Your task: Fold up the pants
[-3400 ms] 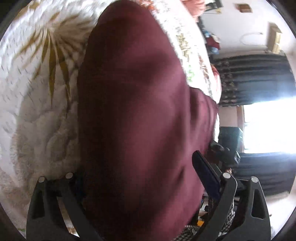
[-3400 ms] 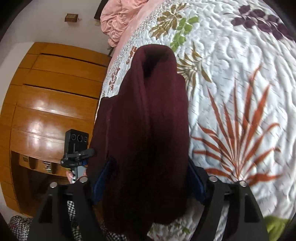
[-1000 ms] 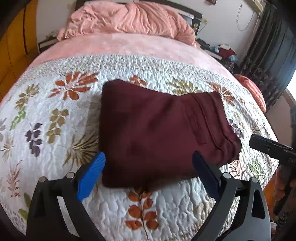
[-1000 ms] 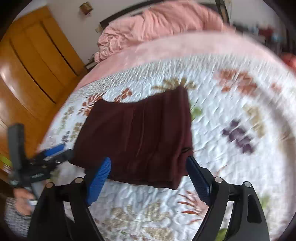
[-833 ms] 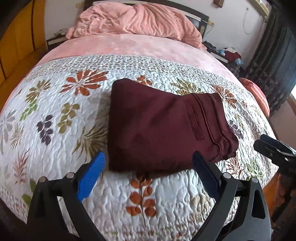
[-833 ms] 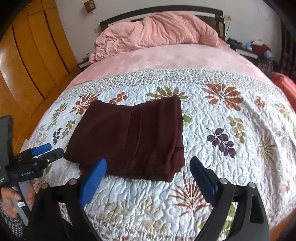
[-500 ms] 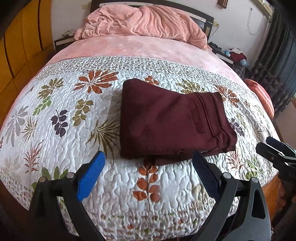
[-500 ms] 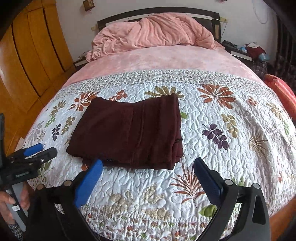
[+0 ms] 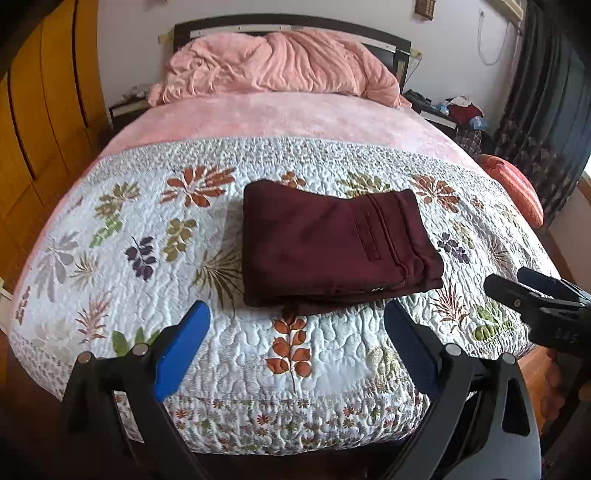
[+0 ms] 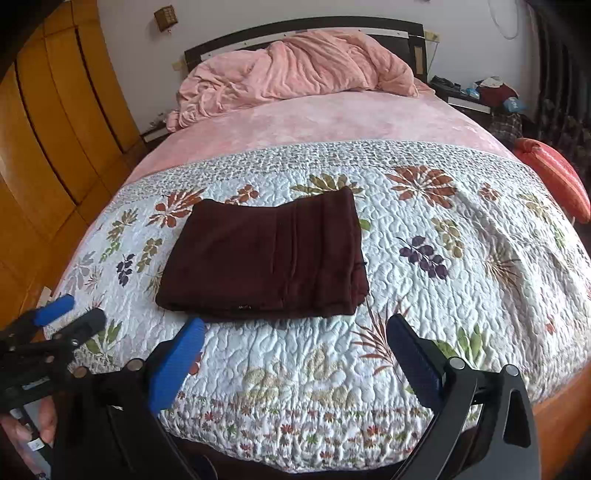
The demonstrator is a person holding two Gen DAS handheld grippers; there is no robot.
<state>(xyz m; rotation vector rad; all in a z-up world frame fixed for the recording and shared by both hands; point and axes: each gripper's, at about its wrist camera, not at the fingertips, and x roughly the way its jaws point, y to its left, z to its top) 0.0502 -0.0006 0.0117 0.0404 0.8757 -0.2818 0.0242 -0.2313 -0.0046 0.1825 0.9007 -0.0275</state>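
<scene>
The maroon pants (image 9: 332,243) lie folded in a compact rectangle on the floral quilt (image 9: 147,236), near the bed's foot; they also show in the right wrist view (image 10: 266,258). My left gripper (image 9: 295,321) is open and empty, held back from the bed's foot edge, short of the pants. My right gripper (image 10: 295,332) is open and empty, also back from the edge. The right gripper shows at the right edge of the left wrist view (image 9: 543,299); the left gripper shows at the lower left of the right wrist view (image 10: 55,325).
A pink blanket (image 9: 280,66) is heaped at the dark headboard (image 9: 295,27). Wooden wardrobe doors (image 10: 44,122) stand on the left. An orange bolster (image 10: 554,173), a cluttered nightstand (image 9: 458,114) and dark curtains (image 9: 546,110) are on the right.
Both grippers let go of the pants, opened, and pulled back from the bed. The folded pants now lie flat on the quilt, farther from both cameras.
</scene>
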